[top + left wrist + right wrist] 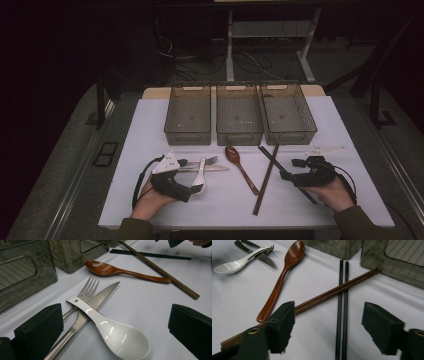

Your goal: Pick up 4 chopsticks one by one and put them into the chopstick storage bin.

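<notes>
Right hand-held gripper (pixel 328 327): jaws spread wide, nothing pinched. The black chopsticks (pixel 342 310) run right up the gap between them without touching either pad, as far as I can see.
Left hand-held gripper (pixel 116 332): also wide open and low over the surface, with the bowl of the white spoon (pixel 115 333) sitting between the jaws, not gripped.
Black chopsticks: a neat parallel pair lying flat, one end near the right-hand bin, the other end down by the right hand-held gripper (pixel 300 170).
Brown chopsticks (pixel 337 290): the wooden pair crosses the black pair at an angle, making an X. Their near end passes under/behind one jaw in the right gripper view, can't tell if it touches.
White spoon: its handle lies on top of the knife (pixel 82 315) and the fork (pixel 86 291), which sit side by side just beside the left hand-held gripper (pixel 192 175).
Wooden spoon (pixel 241 167): lies alone on the surface between the metal cutlery and the chopsticks, bowl pointing toward the bins.
Bins (pixel 239 120): three see-through grey ones in a row at the far side of the surface, touching or nearly so.
Surface (pixel 150 125): white sheet over the table.
Hands: one wrapped around each hand-held gripper at the near edge, olive sleeves showing.
</notes>
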A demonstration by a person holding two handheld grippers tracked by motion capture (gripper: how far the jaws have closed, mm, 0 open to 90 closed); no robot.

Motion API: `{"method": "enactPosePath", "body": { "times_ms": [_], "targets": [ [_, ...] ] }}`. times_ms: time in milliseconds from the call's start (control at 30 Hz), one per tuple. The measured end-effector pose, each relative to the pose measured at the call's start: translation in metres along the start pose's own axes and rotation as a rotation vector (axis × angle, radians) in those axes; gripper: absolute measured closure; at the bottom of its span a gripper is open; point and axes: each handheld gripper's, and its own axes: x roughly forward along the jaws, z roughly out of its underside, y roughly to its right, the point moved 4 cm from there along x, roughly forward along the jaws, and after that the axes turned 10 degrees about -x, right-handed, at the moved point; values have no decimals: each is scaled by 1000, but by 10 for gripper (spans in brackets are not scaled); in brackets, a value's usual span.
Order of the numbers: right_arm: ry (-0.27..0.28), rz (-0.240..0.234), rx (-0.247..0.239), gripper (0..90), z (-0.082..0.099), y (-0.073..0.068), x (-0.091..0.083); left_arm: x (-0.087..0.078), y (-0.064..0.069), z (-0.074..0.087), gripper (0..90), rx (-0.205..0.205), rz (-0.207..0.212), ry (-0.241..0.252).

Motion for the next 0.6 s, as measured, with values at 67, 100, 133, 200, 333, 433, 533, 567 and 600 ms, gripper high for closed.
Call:
{"method": "enactPosePath", "body": {
  "times_ms": [67, 100, 133, 200, 333, 433, 533, 567, 600],
  "targets": [
    [-10, -8, 7, 350, -4, -1, 4, 0, 0, 0, 0, 0, 0, -2],
    [-10, -8, 7, 350, -4, -1, 4, 0, 0, 0, 0, -1, 0, 1],
    [-24, -16, 13, 376, -6, -2, 7, 0, 0, 0, 0, -2, 1, 1],
    [-32, -12, 14, 380, -7, -2, 9, 0, 0, 0, 0, -2, 0, 0],
    [-58, 0, 24, 386, -13, 2, 18, 0, -1, 0, 0, -4, 0, -2],
    [-67, 7, 39, 388, -16, 5, 21, 0, -1, 0, 0, -4, 0, -2],
    [-81, 25, 48, 381, -22, 10, 27, 0, -1, 0, 0, -5, 1, -3],
    [-86, 29, 55, 378, -23, 12, 29, 0, -1, 0, 0, -5, 1, -3],
    [-90, 36, 56, 377, -25, 14, 31, 0, -1, 0, 0, -5, 0, -3]
  ]
}}
